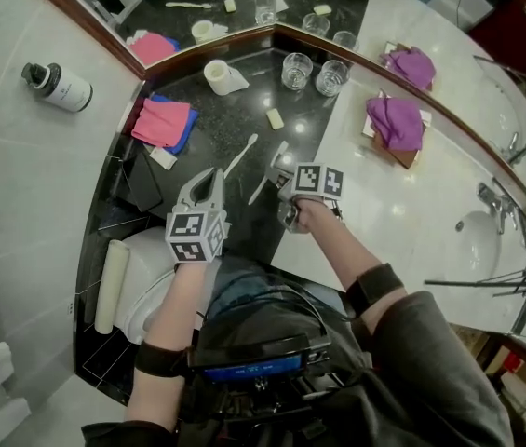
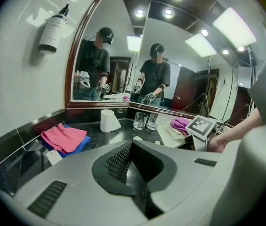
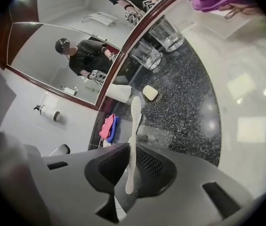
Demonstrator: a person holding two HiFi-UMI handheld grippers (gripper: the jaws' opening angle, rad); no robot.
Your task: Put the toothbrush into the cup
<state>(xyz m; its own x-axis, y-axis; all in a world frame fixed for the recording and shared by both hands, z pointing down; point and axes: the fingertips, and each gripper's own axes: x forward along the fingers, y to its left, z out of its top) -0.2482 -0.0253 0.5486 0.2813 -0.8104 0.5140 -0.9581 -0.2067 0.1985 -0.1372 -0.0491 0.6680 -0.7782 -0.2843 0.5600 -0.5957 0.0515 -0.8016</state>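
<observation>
Strapped to our chest, a dark unit (image 1: 261, 371) with a blue screen fills the foreground as we lean over the bathroom table (image 1: 244, 110). We hold the white toothbrush (image 3: 133, 126) by its handle in the right claw (image 3: 132, 147), whose jaws are narrowed onto it, with the bristle head pointing away toward the mirror (image 1: 197, 3). Our left claw (image 2: 132, 147) is closed on nothing and hovers just beside it.

Ahead, near the mirror corner, is the white cup (image 1: 223, 76); we cannot tell whether it stands upright. Two glasses (image 1: 314, 71) stand to its right, and a soap bar (image 1: 275, 118) lies between them and us. A second white brush (image 1: 241, 155) lies on the table, with pink and blue cloths (image 1: 162, 121) to the left.

By our reading, the pick-up is done, and the carry to the cup and the drop remain.

A bottle (image 1: 58, 86) on the wall bears print too small to read. The claws' cubes (image 1: 318, 182) show only black-and-white squares.
</observation>
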